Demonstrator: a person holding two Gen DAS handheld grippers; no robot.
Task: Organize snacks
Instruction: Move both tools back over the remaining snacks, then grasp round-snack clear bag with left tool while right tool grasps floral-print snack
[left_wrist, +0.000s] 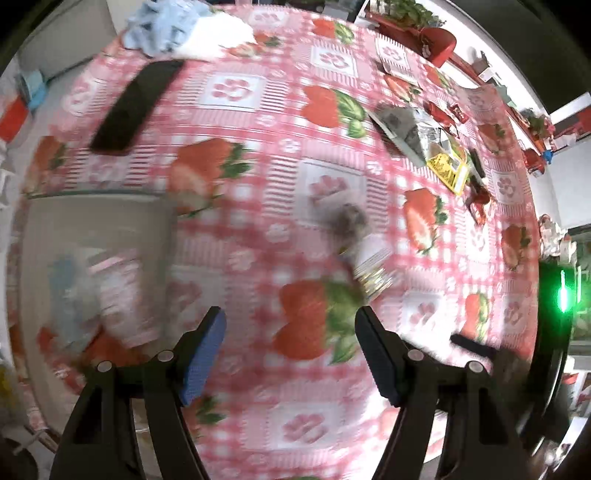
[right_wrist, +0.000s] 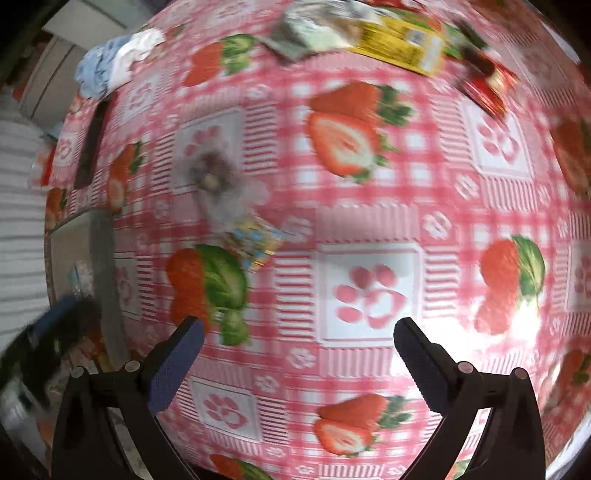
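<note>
Both views are motion-blurred. My left gripper (left_wrist: 291, 325) is open and empty above the strawberry tablecloth. A clear bin (left_wrist: 96, 236) with snack packets inside stands to its left. A small snack packet (left_wrist: 354, 243) lies on the cloth just ahead. A pile of snack packets, grey, yellow (left_wrist: 448, 170) and red, lies at the far right. My right gripper (right_wrist: 297, 332) is open and empty over the cloth. The small packet (right_wrist: 255, 240) lies ahead and left of it. The pile with the yellow packet (right_wrist: 399, 40) is at the top. The bin (right_wrist: 81, 258) is at the left edge.
A black phone-like slab (left_wrist: 136, 103) lies at the far left of the table. A blue and white cloth (left_wrist: 184, 26) is bunched at the far edge. Red shelving with plants (left_wrist: 436, 33) stands beyond the table at the right. My left gripper (right_wrist: 55, 332) shows by the bin.
</note>
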